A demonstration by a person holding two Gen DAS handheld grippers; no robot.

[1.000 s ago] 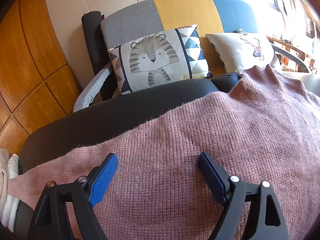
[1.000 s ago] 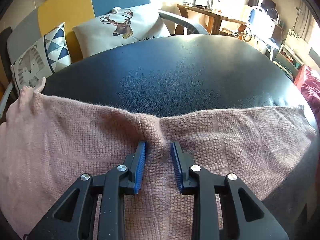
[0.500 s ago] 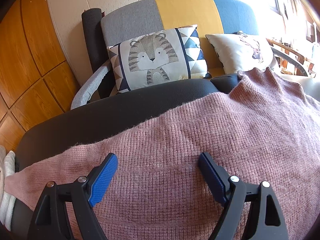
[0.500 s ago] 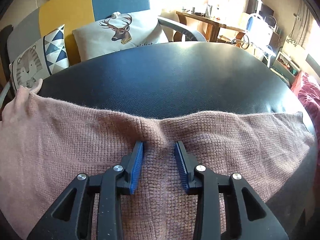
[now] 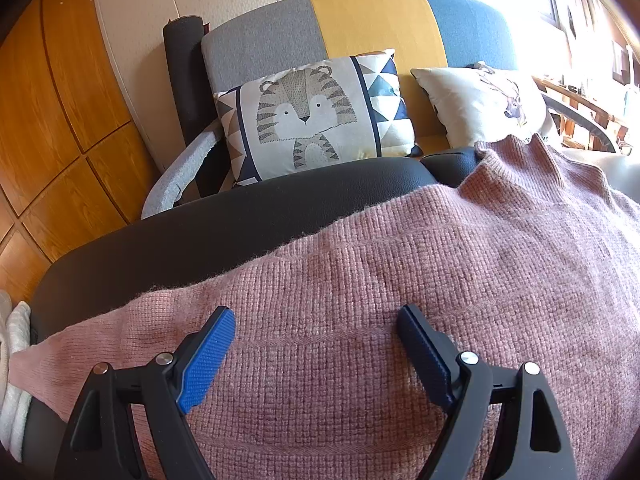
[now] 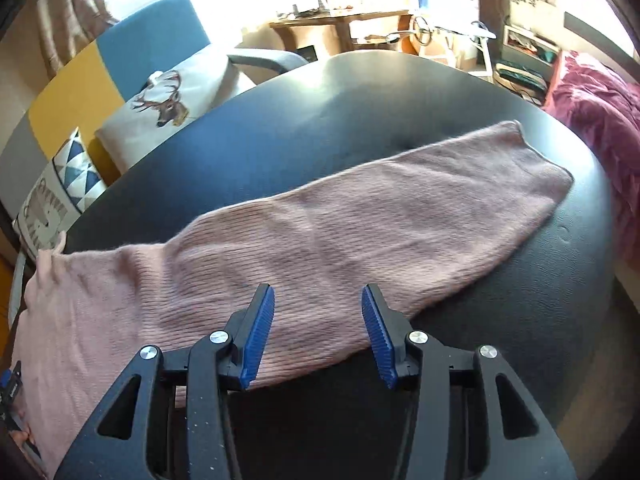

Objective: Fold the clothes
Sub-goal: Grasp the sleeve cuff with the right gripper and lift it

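A pink knit sweater [image 5: 420, 280] lies spread flat on a black padded table [image 5: 200, 240], and everything here is placed relative to that sweater. The left gripper [image 5: 316, 320] sits over the sweater's body with its blue-padded jaws spread wide, nothing between them, the knit filling the space below. The right gripper [image 6: 318, 300] hovers at the near edge of the sweater's sleeve [image 6: 400, 208], its jaws parted to a middling gap and empty; whether the tips touch the knit cannot be judged from this angle. The sleeve stretches away to the right across the table [image 6: 320, 120], its cuff ending close to the table's far right edge. The sweater's collar [image 5: 516, 152] rises slightly at the far side. Beyond the sweater stands a sofa [image 5: 372, 20] in grey, yellow and blue panels, holding a tiger cushion [image 5: 308, 116] directly behind the sweater's left part and a deer cushion [image 5: 484, 100] behind the collar. Left of the sweater, a strip of white cloth [image 5: 12, 360] shows at the table's edge, with wooden wall panels [image 5: 60, 100] behind. Right of the sleeve's cuff lies a crimson blanket [image 6: 600, 120]. Far behind the sleeve, a cluttered wooden desk [image 6: 340, 24] stands in bright window light, its details blurred. Nothing rests on the sweater itself.
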